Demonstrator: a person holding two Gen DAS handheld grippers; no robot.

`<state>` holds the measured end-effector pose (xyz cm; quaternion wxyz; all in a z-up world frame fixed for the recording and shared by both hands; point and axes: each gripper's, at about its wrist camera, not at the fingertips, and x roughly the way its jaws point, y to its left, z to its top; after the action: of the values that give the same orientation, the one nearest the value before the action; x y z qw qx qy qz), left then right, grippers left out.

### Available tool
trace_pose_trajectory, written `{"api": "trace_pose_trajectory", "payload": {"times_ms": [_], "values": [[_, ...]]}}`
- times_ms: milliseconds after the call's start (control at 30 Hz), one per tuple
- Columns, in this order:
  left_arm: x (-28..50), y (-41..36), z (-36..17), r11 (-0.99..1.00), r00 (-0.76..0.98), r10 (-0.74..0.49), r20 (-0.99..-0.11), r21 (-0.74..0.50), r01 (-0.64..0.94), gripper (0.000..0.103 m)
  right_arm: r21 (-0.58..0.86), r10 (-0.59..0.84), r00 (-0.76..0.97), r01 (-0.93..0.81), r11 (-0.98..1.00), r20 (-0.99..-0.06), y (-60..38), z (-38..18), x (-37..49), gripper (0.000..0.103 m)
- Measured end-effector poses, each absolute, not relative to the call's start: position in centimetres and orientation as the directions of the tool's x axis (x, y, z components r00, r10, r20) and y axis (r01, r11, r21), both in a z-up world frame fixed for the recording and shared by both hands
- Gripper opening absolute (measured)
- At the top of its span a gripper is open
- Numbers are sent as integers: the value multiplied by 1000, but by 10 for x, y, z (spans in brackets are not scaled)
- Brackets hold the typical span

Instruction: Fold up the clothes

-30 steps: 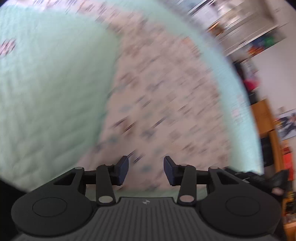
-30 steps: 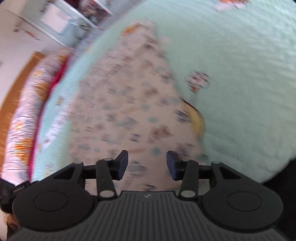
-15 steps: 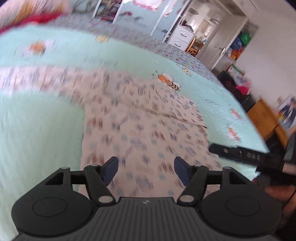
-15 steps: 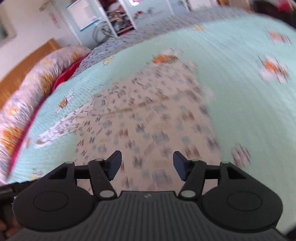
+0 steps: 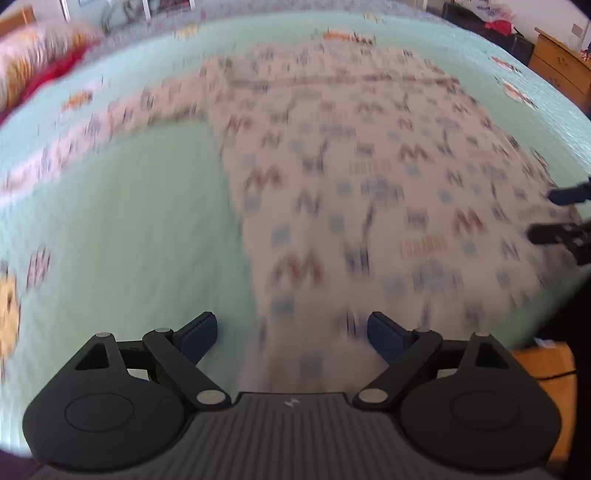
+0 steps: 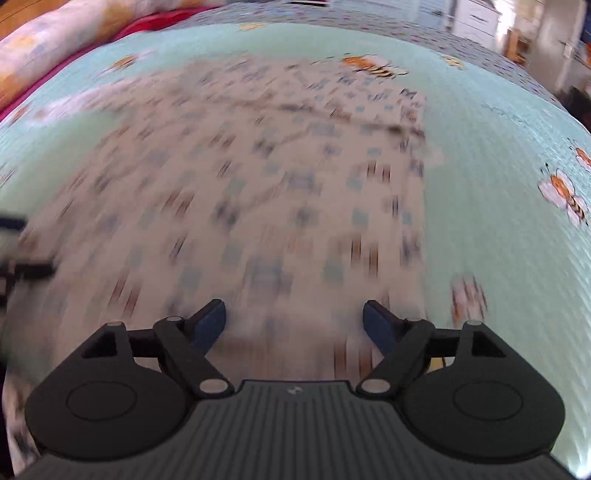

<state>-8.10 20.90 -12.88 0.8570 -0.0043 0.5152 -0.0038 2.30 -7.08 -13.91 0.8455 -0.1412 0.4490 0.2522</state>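
since the earlier frames both claws have spread their jaws much wider, and the view of each has turned from a slanted look to a straight look along the garment

the left gripper (image 5: 291, 328) is released and its jaws are opening; nothing is pressed between them, only the near hem of the cloth lies under the gap. the right gripper (image 6: 293, 317) is the same, empty and its jaws are opening, above the near hem on the other side

the patterned garment (image 5: 369, 192) lies spread flat on the mint bedspread (image 5: 129, 221), with one sleeve (image 5: 110, 122) stretched out to the left in the left view. it looks not yet folded, though the blur hides details

i judge the cloth thin, light and very soft: it will hang and wrinkle when lifted, so it needs two holds. good places are the two near hem corners, pinching the edge only and not the bedspread below

farther away are a flowered pillow (image 6: 74, 33) and a wooden dresser (image 5: 561, 66)
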Motion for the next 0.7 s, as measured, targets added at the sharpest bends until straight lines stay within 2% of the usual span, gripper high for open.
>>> {"api": "trace_pose_trajectory", "payload": {"times_ms": [67, 133, 200, 333, 433, 500, 567, 633, 700], "values": [[-102, 216, -125, 999, 400, -32, -916, -28, 16, 89, 19, 273, 363, -572, 820, -891, -93, -134, -9, 82], [-110, 219, -110, 999, 435, -42, -899, -45, 5, 86, 40, 242, 314, -533, 845, -918, -112, -125, -26, 81], [-98, 219, -88, 997, 526, -67, -848, -79, 0, 87, 68, 283, 369, -501, 863, -885, -118, -103, -26, 81], [-17, 204, -74, 993, 677, -94, -730, -117, 12, 90, 64, 389, 539, -524, 849, -747, -74, -68, 27, 82], [42, 193, -105, 991, 631, -70, -773, -127, -47, 89, 14, 340, 569, -498, 867, -749, -24, -87, 94, 82], [47, 193, -133, 987, 536, -86, -840, -146, -72, 81, -22, 268, 545, -467, 884, -795, -3, -110, 124, 81], [10, 188, -140, 998, 550, -69, -833, -55, 42, 84, -50, 216, 476, -487, 872, -853, -8, -127, 123, 81], [-33, 195, -138, 989, 544, -50, -838, 34, 143, 85, -33, 268, 441, -565, 824, -857, -45, -127, 89, 82], [-55, 213, -129, 984, 530, -68, -845, 30, 173, 84, -15, 311, 402, -631, 775, -861, -81, -126, 59, 82]]}}
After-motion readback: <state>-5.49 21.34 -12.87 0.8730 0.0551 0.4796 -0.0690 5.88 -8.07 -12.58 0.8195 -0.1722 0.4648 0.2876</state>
